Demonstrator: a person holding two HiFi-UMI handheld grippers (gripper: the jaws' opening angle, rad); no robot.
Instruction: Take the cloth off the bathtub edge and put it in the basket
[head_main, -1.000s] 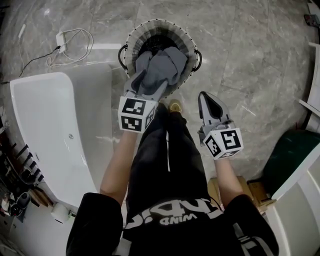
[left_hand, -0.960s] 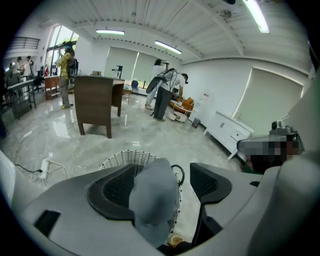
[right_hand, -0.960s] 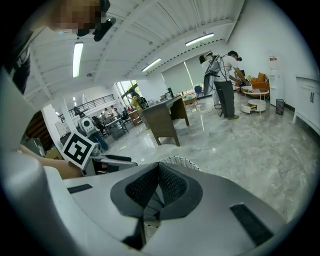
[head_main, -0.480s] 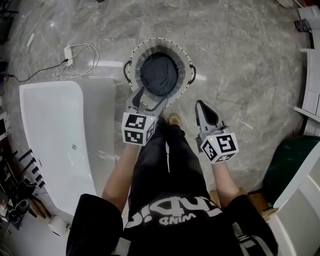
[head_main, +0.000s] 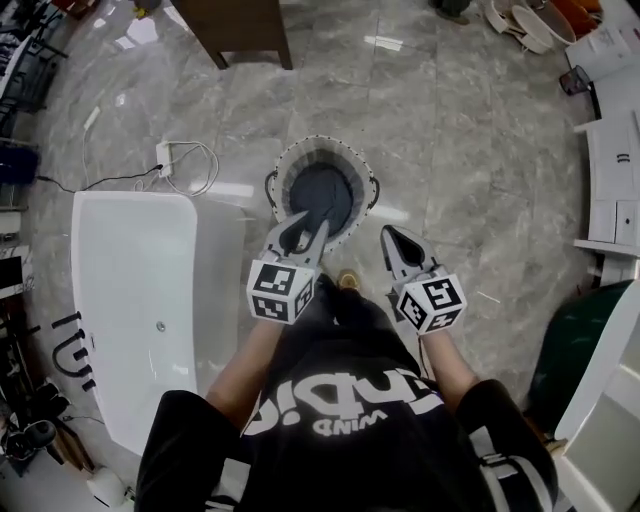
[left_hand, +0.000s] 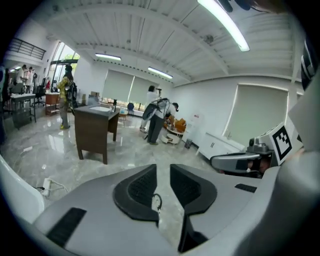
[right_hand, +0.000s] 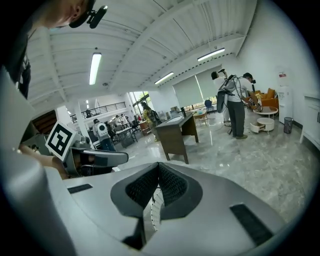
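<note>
Cloth (head_main: 322, 196), dark grey, bunched inside round basket (head_main: 290, 157)

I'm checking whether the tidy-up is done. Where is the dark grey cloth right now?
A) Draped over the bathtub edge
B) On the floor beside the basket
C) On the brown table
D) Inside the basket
D: in the head view the cloth lies bunched inside the round basket, below its rim, and none of it hangs on the bathtub.
</note>
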